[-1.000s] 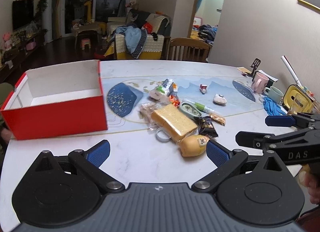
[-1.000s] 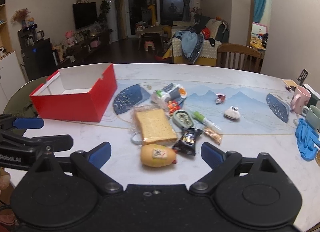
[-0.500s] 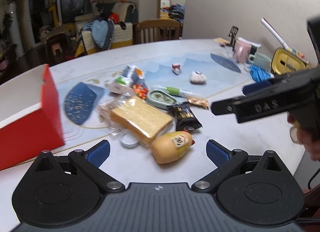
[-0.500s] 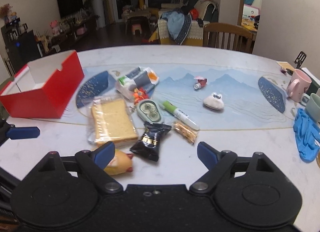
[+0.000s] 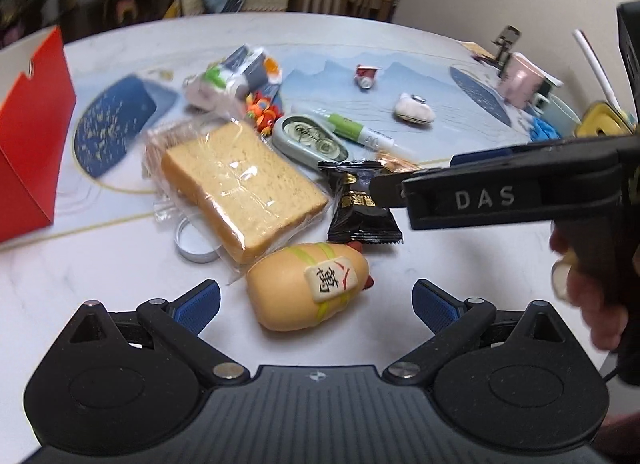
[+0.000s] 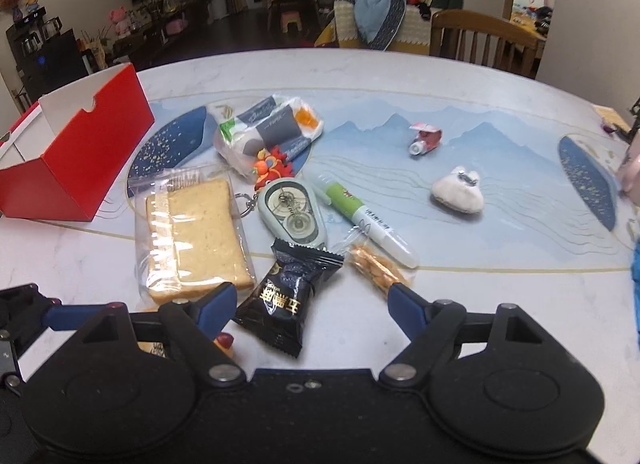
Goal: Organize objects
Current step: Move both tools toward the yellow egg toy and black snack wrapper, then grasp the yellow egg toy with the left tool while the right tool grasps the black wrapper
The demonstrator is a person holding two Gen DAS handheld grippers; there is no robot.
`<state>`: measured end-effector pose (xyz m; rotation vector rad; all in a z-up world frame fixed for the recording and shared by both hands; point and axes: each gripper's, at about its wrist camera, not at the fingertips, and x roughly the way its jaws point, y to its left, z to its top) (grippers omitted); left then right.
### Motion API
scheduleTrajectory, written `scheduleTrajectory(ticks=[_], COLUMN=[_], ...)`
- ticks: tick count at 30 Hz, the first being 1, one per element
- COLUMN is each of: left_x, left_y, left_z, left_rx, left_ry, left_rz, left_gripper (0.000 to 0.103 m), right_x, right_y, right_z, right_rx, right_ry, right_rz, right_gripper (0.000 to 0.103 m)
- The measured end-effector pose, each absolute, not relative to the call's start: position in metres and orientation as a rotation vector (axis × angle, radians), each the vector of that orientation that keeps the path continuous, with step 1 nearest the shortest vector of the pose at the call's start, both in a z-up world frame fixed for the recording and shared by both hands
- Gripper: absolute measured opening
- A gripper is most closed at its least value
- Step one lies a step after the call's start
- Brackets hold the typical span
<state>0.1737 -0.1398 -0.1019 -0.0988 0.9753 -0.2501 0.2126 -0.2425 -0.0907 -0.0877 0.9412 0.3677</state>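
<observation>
A yellow bun-shaped toy (image 5: pixel 308 291) lies between the open fingers of my left gripper (image 5: pixel 315 301). Behind it lie bagged bread (image 5: pixel 240 180), a black snack packet (image 5: pixel 362 208), a correction tape (image 5: pixel 310 138) and a green marker (image 5: pixel 362 136). My right gripper (image 6: pixel 311 302) is open, its fingers on either side of the black snack packet (image 6: pixel 286 302), with the bread (image 6: pixel 194 236) at its left. It reaches across the left wrist view from the right. The red box (image 6: pixel 76 148) stands open at the far left.
A tissue pack (image 6: pixel 268 132), orange keychain (image 6: pixel 272 166), small peanut bag (image 6: pixel 376 266), white plush (image 6: pixel 458 192) and small red toy (image 6: pixel 426 138) lie on the blue mat. A pink mug (image 5: pixel 520 80), blue cloth (image 5: pixel 546 130) and wooden chair (image 6: pixel 482 42) stand at the right and far edges.
Both grippers have moved forward and down toward the pile. The left now brackets the bun toy, the right brackets the black packet. Both stay open.
</observation>
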Motion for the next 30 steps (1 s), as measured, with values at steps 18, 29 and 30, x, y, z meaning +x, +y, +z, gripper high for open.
scheduleTrajectory(ticks=[18,29,30], left_x=[0.188,0.179,0.177], left_y=[-0.134,-0.120,-0.118], left_z=[-0.118,-0.117,-0.116], left_rx=[-0.219,-0.271,-0.272], left_ry=[1.041,1.049,1.047], left_rz=[-0.184,-0.223,-0.224], left_gripper=[0.077,0.067,0.067], right_x=[0.240,0.229,0.226], right_y=[-0.225,-0.233,-0.234], right_z=[-0.122,-0.114,-0.112], right_rx=[-0.060,-0.028,-0.024], right_ry=[1.056,1.047,1.045], right_rz=[0.406,0.383,0.381], right_gripper=[0.051,0.036,0.036])
